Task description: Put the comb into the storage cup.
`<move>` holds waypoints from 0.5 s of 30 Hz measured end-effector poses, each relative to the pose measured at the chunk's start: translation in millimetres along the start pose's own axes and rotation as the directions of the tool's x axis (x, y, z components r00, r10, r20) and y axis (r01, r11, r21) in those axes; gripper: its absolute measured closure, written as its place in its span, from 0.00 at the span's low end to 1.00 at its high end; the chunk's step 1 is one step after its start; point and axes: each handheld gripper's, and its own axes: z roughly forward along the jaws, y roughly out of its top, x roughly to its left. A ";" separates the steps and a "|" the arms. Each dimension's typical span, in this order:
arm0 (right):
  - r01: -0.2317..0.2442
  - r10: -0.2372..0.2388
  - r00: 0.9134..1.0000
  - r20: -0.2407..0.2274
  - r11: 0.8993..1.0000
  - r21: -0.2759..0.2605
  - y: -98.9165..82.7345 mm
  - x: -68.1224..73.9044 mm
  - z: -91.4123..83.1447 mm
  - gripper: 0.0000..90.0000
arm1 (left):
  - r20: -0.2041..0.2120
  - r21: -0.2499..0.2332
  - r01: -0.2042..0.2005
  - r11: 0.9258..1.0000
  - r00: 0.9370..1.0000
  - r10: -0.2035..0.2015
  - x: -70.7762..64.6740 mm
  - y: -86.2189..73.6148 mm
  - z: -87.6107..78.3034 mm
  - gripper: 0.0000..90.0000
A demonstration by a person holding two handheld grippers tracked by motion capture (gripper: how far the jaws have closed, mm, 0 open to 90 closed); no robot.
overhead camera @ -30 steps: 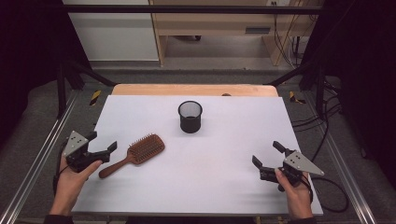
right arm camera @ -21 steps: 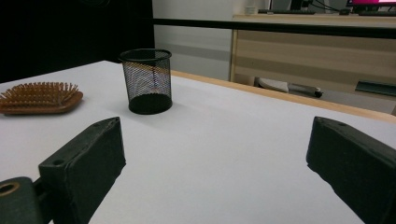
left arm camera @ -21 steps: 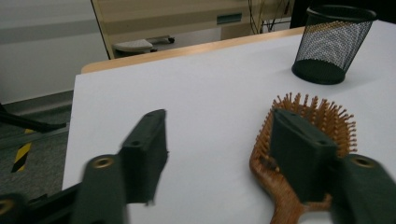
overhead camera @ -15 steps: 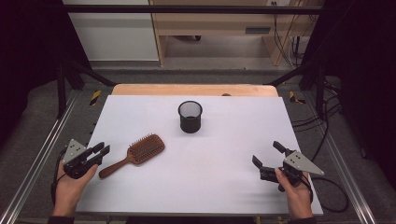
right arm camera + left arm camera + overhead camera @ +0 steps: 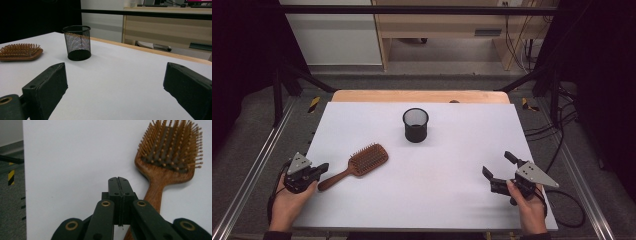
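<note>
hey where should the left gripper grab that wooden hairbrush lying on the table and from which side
Probably the handle: the hairbrush lies flat, bristles up, its slim handle pointing toward the left gripper. Come down from above, jaws across the handle; the head looks too wide. The jaws are shut and empty, so open first.

Grey carpet floor (image 5: 252,125), wooden desk (image 5: 442,22) behind white table (image 5: 462,150).

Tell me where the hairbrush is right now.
In the high view, the hairbrush lies on the table's left side, handle pointing toward the left claw, with the mesh cup farther back.
</note>
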 end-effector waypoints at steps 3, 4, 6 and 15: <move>-0.001 0.001 1.000 0.000 1.000 0.001 -0.1 0.2 -0.1 0.06 | 0.011 0.039 -0.008 0.999 1.000 0.008 -1.5 -2.0 3.3 1.00; -0.001 0.001 1.000 -0.001 1.000 0.001 0.0 -0.1 -0.2 0.06 | 0.017 0.050 -0.010 0.999 1.000 0.009 -1.9 -2.7 4.5 1.00; -0.003 0.003 1.000 0.000 1.000 0.001 0.0 -0.3 -0.3 0.06 | 0.019 0.061 -0.012 0.998 1.000 0.011 -2.3 -3.5 5.3 1.00; -0.004 0.004 1.000 -0.003 1.000 0.003 -0.2 -0.2 -0.1 0.05 | 0.047 0.086 -0.014 0.996 0.999 0.010 -6.9 -6.6 5.1 1.00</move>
